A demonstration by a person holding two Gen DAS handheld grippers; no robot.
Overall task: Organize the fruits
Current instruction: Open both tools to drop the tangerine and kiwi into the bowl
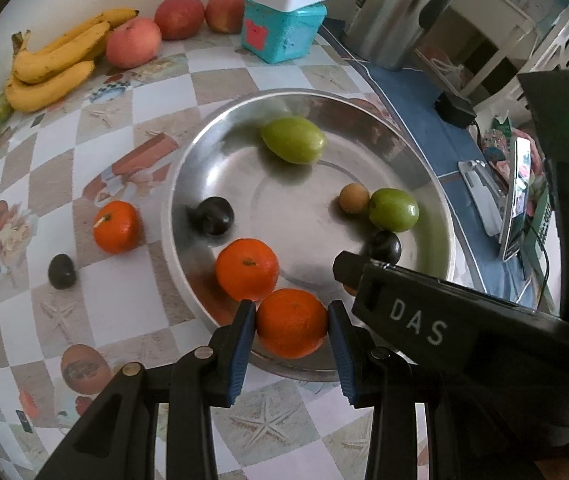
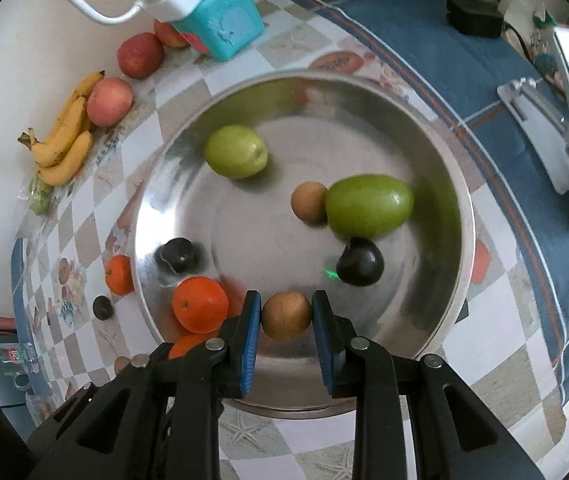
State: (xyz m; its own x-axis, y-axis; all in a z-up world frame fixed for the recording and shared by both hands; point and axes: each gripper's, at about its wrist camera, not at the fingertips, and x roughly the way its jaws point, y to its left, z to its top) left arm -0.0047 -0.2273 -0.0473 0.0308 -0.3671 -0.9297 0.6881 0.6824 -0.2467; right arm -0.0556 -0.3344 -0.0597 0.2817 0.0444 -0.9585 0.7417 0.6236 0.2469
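My left gripper (image 1: 291,322) clamps an orange (image 1: 291,323) over the tray's (image 1: 188,184) near rim, touching a second orange (image 1: 247,269) just above it in the frame. My right gripper (image 2: 286,316) grips a brown fruit (image 2: 286,316) inside the tray, a dark plum (image 2: 360,262) up-right of it. A loose orange (image 1: 116,226) and plum (image 1: 61,271) sit at left on the tablecloth (image 1: 52,184). Bananas (image 1: 50,64) and apples (image 1: 133,42) line the upper-left wall.

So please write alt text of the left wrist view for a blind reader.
The left gripper holds an orange over the near rim of a steel bowl containing another orange, green, dark and brown fruits. Bananas and apples lie behind on the checkered tablecloth.
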